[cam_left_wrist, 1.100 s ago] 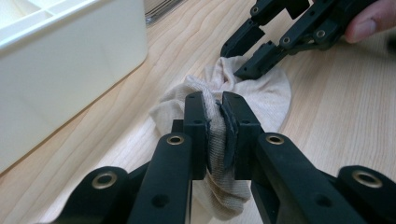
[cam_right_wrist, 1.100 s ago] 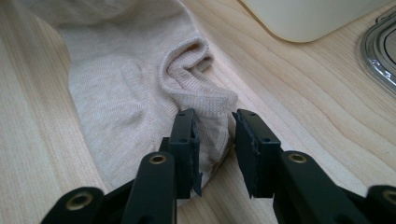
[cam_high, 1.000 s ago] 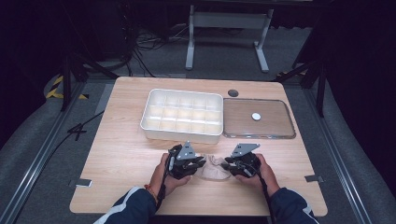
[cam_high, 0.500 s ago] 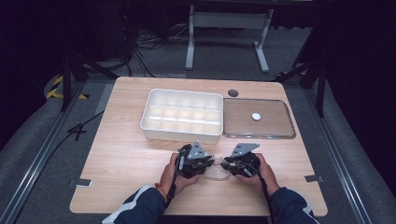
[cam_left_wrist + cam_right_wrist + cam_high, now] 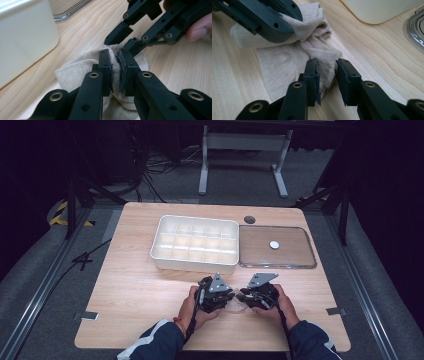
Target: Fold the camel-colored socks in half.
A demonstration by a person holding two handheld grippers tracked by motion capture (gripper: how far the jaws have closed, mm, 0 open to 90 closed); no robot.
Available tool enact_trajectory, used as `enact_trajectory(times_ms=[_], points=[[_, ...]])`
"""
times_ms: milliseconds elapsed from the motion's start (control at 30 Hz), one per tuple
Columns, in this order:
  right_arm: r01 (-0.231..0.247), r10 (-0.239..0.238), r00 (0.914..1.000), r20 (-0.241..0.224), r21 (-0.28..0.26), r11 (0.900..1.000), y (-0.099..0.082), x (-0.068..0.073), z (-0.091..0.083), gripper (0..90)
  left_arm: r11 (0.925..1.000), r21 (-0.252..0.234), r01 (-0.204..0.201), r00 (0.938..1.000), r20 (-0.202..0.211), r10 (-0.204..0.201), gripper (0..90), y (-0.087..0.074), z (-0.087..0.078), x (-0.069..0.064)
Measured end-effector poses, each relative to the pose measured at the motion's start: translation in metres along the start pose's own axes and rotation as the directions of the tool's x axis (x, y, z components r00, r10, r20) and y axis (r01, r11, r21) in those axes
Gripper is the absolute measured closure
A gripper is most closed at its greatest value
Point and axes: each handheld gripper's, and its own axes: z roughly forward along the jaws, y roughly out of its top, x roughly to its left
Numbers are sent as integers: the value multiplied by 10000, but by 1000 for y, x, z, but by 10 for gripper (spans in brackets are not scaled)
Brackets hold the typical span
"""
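Observation:
A beige sock (image 5: pixel 235 306) lies bunched on the wooden table (image 5: pixel 140 285) near its front edge, between my two grippers. My left gripper (image 5: pixel 230 301) points right; in the left gripper view it (image 5: pixel 115 65) is shut on a fold of the sock (image 5: pixel 75 72). My right gripper (image 5: pixel 243 300) faces it from the right, almost touching. In the right gripper view it (image 5: pixel 327 72) has its jaws pinched on a thick bunch of the sock (image 5: pixel 282 62). The left gripper's fingers (image 5: pixel 269 27) press the fabric just beyond.
A white tray (image 5: pixel 195 263) with several compartments stands just behind the grippers. A clear flat lid (image 5: pixel 300 260) with a small white disc (image 5: pixel 274 244) lies to its right. A round hole (image 5: pixel 249 219) is in the table's far edge.
My left gripper has moved right toward the right gripper, carrying its end of the sock. The stretch of sock between them has bunched up. The right gripper has stayed put.

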Motion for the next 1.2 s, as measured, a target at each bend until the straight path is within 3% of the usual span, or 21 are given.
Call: enact_trajectory(times_ms=[67, 167, 233, 400, 500, 600, 700, 833, 1100, 1200], points=[[-2, 2, 10000, -35, -1, 10000, 0, 0, 0, 708, 10000, 87, 5, 10000, 15, -5, 810, -1, 2, -1], [-73, 72, 9999, -86, -11, 10000, -1, -1, 0, 707, 10000, -16, 87, 10000, 34, -87, 676, -1, 3, -1], [-58, 58, 9999, -87, -20, 10000, -1, -1, 0, 707, 9989, -416, 205, 9997, 158, -199, 646, 0, 0, -1], [-85, 84, 9999, -108, -32, 10000, -1, -2, 0, 709, 9946, -1030, -115, 9998, 166, 133, 578, 6, -18, 2], [-152, 152, 9998, -150, -40, 9999, -1, -2, 0, 710, 9912, -1318, -151, 9998, 75, 162, 581, 8, -37, 9], [-165, 164, 9998, -146, -44, 9999, -1, -2, 0, 712, 9904, -1376, -148, 9997, 178, 174, 666, 3, -55, 19], [-173, 173, 9997, -151, -48, 9998, -1, -2, 0, 712, 9968, -793, -132, 9990, 418, 166, 737, -12, -57, 26], [-185, 184, 9997, -144, -33, 9998, -1, -2, 0, 713, 9988, 123, -476, 9967, 659, 467, 775, -27, -42, 22], [-139, 138, 9998, -139, -82, 9999, -2, -2, 0, 713, 9906, 794, -1110, 9915, 776, 1048, 765, -36, -18, 11], [-154, 153, 9998, -97, -45, 9999, -1, -1, 0, 706, 9902, 758, -1169, 9904, 829, 1105, 767, -38, -15, 11]])
